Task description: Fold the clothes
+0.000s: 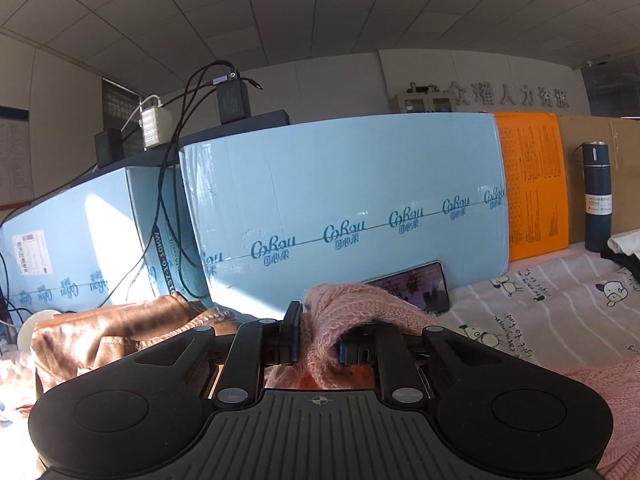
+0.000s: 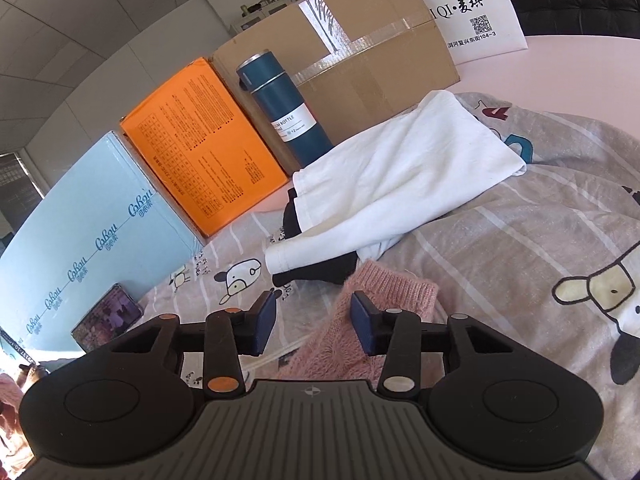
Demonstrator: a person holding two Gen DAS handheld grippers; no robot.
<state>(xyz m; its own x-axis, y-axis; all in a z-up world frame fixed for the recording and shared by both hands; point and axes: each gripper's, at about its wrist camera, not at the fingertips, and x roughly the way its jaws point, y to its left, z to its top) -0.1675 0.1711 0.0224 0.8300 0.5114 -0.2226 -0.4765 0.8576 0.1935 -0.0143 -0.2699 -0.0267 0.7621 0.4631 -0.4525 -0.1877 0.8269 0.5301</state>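
Left gripper (image 1: pixel 316 340) was clenched on a bunch of the pink fuzzy knit sweater (image 1: pixel 352 312), the fabric humped up between the pads and lifted off the cartoon-print bedsheet (image 1: pixel 560 300). More pink knit showed at the lower right edge of the left wrist view, so most of the garment appeared to trail down from the grip.

Right gripper (image 2: pixel 313 322) was released: jaws stood apart with the sweater's ribbed cuff or hem (image 2: pixel 400 284) lying between and just beyond them, the right pad (image 2: pixel 366 328) close against the knit but not pinching it. No earlier frame was available, so no motion was recorded.

Other clothes: a white garment (image 2: pixel 400 184) lay loosely doubled over something black (image 2: pixel 320 272) near the teal vacuum bottle (image 2: pixel 288 112); a brown garment (image 1: pixel 108 328) sat crumpled at the left by the blue cartons (image 1: pixel 340 184). A phone (image 2: pixel 108 316) leaned against the carton.

Judgement: sweater fold in progress, one end carried, not yet laid flat. White piece roughly folded; brown piece apparently untouched. Task estimated under halfway
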